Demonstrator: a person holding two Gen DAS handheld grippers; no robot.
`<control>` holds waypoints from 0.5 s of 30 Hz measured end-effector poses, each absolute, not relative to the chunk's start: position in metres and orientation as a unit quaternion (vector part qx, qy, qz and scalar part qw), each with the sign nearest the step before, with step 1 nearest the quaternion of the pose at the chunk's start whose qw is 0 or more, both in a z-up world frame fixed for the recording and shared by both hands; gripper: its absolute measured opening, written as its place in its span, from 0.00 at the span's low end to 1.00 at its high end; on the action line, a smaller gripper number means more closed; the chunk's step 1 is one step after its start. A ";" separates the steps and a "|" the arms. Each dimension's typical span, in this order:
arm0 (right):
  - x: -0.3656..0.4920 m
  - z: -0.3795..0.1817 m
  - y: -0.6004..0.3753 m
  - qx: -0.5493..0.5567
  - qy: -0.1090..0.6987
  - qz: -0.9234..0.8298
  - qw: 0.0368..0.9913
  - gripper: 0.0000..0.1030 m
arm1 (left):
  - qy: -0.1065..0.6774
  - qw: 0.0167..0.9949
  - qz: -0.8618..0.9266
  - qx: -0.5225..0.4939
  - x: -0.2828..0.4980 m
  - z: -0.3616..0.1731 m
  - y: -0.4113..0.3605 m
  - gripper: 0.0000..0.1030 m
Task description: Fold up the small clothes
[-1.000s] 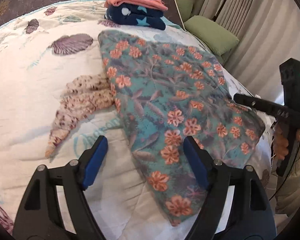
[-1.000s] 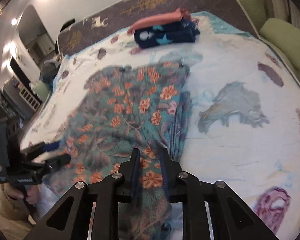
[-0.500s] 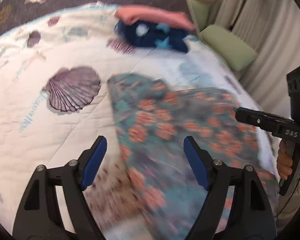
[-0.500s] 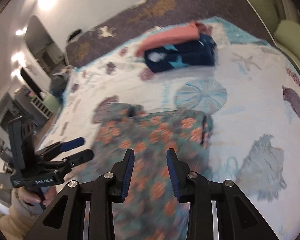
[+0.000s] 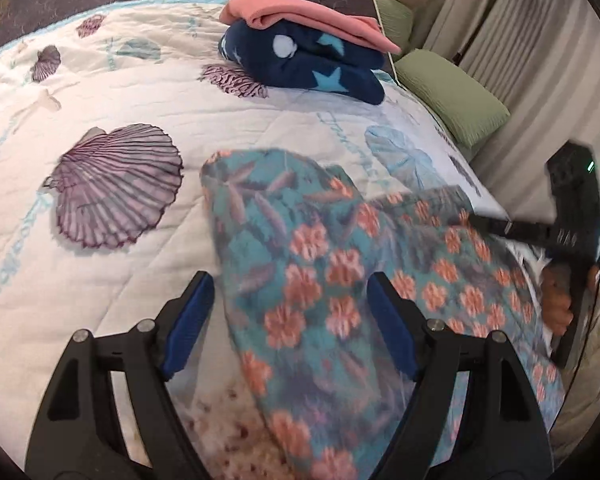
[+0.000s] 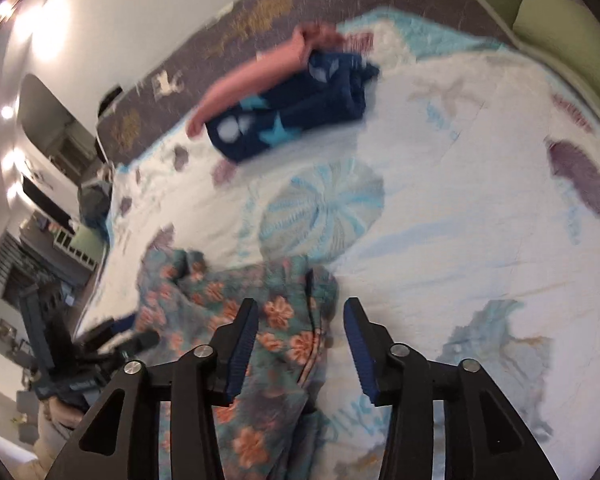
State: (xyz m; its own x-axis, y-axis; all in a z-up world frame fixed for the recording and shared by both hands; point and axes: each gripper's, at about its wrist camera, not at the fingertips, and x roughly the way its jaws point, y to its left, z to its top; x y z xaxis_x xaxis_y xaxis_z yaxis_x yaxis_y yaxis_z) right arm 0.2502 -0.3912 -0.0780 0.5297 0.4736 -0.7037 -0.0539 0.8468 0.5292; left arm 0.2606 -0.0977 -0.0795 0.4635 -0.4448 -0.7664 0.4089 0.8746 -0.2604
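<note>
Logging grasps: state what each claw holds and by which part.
Nothing. The left claw and right claw are both open over the floral garment, gripping no part of it.

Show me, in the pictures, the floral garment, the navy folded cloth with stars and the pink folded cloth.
floral garment (image 5: 320,264), left wrist view, middle of fabric.
navy folded cloth (image 5: 312,66), left wrist view, front face.
pink folded cloth (image 5: 300,12), left wrist view, top layer.

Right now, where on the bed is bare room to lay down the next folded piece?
Bare quilt lies left of the floral garment, and between it and the folded stack. The near right is crowded by the garment.
</note>
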 end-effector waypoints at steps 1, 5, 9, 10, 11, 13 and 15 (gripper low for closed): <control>0.254 -0.082 -0.386 0.226 0.458 0.160 0.845 0.45 | 0.453 0.855 -0.250 -0.025 0.264 -0.079 -0.099 0.73; 0.258 -0.066 -0.373 0.212 0.417 0.163 0.868 0.07 | 0.436 0.858 -0.270 -0.040 0.276 -0.068 -0.103 0.16; 0.257 -0.058 -0.373 0.191 0.404 0.158 0.880 0.10 | 0.388 0.882 -0.266 -0.014 0.267 -0.061 -0.102 0.25; 0.259 -0.066 -0.374 0.181 0.423 0.147 0.876 0.14 | 0.393 0.883 -0.257 -0.003 0.269 -0.066 -0.103 0.29; 0.261 -0.074 -0.376 0.180 0.439 0.134 0.870 0.18 | 0.408 0.880 -0.243 0.002 0.271 -0.071 -0.102 0.36; 0.250 -0.078 -0.390 0.213 0.434 0.128 0.866 0.24 | 0.422 0.876 -0.234 -0.016 0.269 -0.070 -0.092 0.40; 0.231 -0.071 -0.404 0.233 0.423 0.117 0.868 0.34 | 0.427 0.873 -0.234 -0.038 0.260 -0.062 -0.079 0.61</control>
